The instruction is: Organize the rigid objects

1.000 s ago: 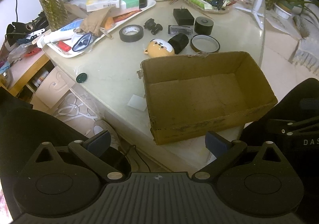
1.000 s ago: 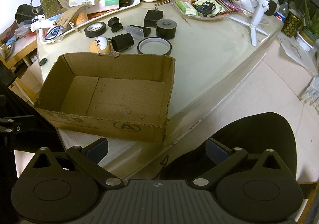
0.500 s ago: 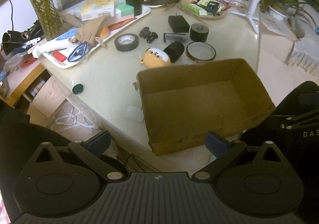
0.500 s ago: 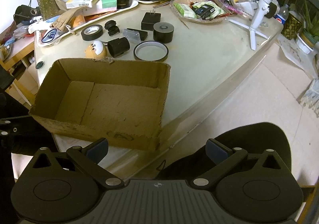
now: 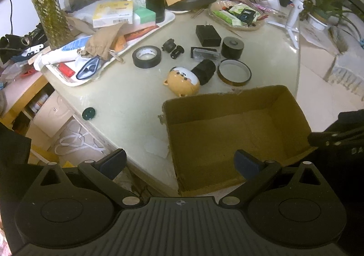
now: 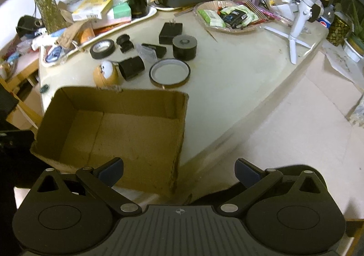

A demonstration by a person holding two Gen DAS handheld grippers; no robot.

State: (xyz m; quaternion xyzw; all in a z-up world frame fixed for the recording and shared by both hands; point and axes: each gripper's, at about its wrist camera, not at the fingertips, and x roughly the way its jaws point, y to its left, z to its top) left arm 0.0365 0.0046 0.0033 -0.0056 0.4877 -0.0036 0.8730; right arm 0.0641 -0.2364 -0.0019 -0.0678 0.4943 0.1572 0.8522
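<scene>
- Closing in on the bench (image 5: 127, 96), both grippers have come forward over the last second: the cardboard box (image 5: 227, 133) fills more of each view and the loose objects behind it sit nearer.
- Nothing has been picked up. The left gripper (image 5: 179, 160) and the right gripper (image 6: 179, 168) both carry their fingers spread wide with nothing between them, so I judge the sorting has not yet started (this is only the approach).
- The box is empty and stands at the near edge of the bench, its front wall close to the drop.
- The things to gather lie just beyond its far wall: a bear-faced toy (image 5: 183, 82) touching a black cylinder (image 5: 204, 70), an amber tape ring (image 6: 169, 71), a black tape roll (image 5: 146, 57), a black drum (image 6: 184, 45) and a black adapter (image 6: 170, 29).
- Open bench lies to the right of the ring and left of the toy; the cluttered white tray (image 5: 75, 82) and snack basket (image 6: 204, 26) hem in the back.
</scene>
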